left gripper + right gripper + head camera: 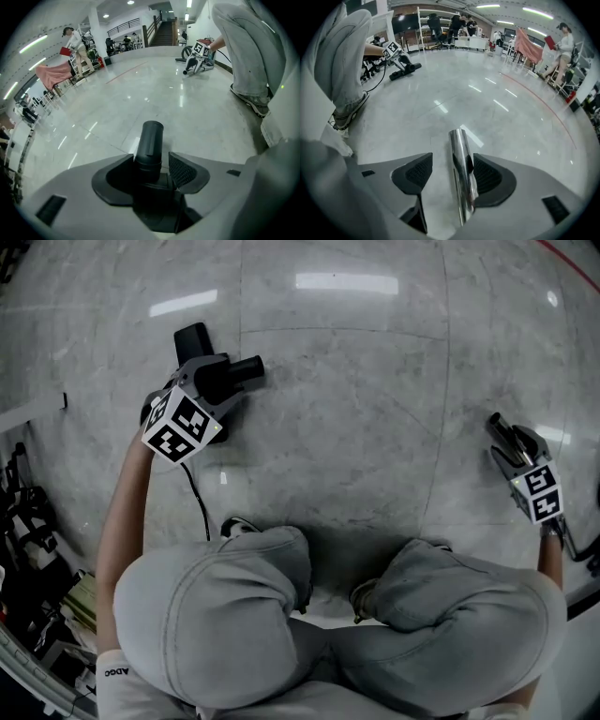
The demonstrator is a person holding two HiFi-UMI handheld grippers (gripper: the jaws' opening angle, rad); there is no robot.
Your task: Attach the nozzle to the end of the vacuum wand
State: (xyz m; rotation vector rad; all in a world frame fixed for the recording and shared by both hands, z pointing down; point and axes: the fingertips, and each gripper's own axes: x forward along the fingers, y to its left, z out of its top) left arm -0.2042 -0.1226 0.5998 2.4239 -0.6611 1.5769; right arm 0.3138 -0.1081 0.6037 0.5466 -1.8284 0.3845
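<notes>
Nothing is joined yet: the left gripper (151,171) has its fingers (184,169) released round the nozzle (151,138), the right gripper (451,176) likewise round the wand (460,154).

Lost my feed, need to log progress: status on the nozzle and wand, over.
Left gripper open around nozzle. Right gripper open around wand. Not yet joined, wide apart. Floor between bare.
</notes>
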